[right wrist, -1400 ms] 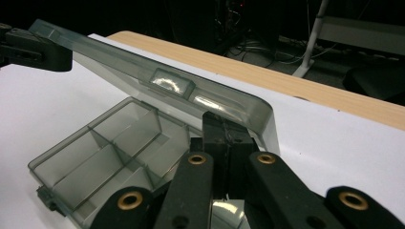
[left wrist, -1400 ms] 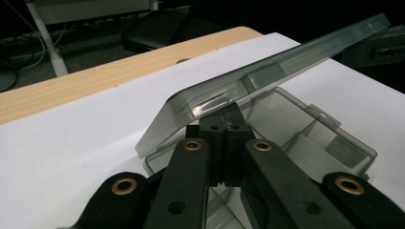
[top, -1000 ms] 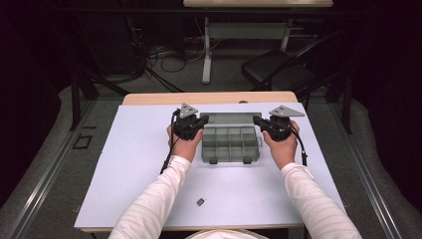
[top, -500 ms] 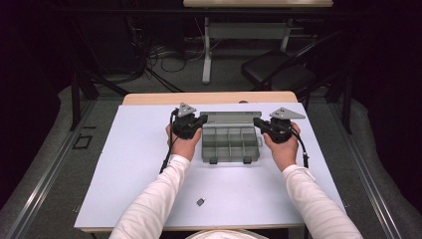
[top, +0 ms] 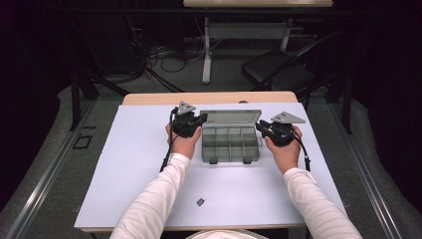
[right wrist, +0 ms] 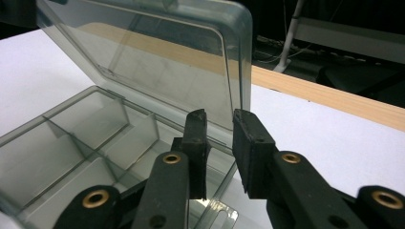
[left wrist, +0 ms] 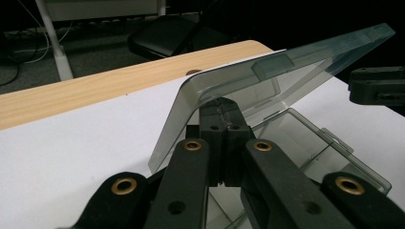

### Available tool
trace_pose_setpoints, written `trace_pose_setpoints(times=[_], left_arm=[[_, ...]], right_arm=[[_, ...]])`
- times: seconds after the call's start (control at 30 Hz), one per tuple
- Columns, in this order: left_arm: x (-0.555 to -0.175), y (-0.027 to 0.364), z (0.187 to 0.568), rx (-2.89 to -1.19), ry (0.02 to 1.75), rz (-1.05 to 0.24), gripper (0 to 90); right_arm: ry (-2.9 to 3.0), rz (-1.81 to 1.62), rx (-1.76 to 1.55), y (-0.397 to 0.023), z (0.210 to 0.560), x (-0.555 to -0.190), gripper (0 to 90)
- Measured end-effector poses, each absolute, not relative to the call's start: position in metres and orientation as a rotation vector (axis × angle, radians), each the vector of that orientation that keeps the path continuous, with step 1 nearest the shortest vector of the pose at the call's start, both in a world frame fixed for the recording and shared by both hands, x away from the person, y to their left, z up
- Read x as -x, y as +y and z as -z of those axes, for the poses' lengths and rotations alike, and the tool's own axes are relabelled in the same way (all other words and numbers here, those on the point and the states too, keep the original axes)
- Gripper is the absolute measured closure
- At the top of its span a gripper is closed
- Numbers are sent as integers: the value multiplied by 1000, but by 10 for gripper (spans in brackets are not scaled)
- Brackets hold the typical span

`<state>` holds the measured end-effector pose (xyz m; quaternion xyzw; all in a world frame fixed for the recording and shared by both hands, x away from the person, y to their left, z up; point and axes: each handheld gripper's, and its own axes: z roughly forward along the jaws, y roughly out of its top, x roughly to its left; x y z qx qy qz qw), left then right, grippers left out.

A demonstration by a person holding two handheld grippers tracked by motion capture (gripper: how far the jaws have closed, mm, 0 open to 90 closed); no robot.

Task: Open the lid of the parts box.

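Compartment box (top: 230, 144) sits mid-table, its clear lid (left wrist: 267, 90) raised. Left gripper (left wrist: 221, 112) pinches the lid's left edge; right gripper (right wrist: 218, 125), its jaws just parting, straddles the lid's right edge without pressing.

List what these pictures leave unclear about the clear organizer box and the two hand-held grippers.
- Small dark item near the table's front edge, high view: too small to identify.
- Left hand-held gripper on the lid, left gripper view: the shut jaws hide where their pads meet it.
- Organizer box, right gripper view: front cut off by the picture's edge.
- Right hand-held gripper: jaws parted beside the lid's edge; any touch cannot be told.
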<state>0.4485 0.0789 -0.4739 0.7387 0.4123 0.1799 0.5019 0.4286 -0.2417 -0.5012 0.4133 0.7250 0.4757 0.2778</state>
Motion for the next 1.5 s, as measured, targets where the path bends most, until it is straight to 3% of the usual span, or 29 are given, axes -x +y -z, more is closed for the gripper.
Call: trace_pose_setpoints(times=[0.33, 0.87, 1.33, 1.5], left_arm=[[-451, 78, 474, -1789, 1004, -436, 900], [-452, 78, 476, -1809, 1002, -424, 892], [-450, 79, 493, -1862, 1014, -408, 802], [-449, 80, 503, -1887, 1042, -401, 718]], right_arm=[[1912, -1252, -1192, -241, 518, -448, 749], [1855, -1244, -1255, -234, 538, -461, 835], [1840, -1254, -1258, -234, 538, -460, 849], [1837, -1256, -1262, -234, 538, -460, 849]])
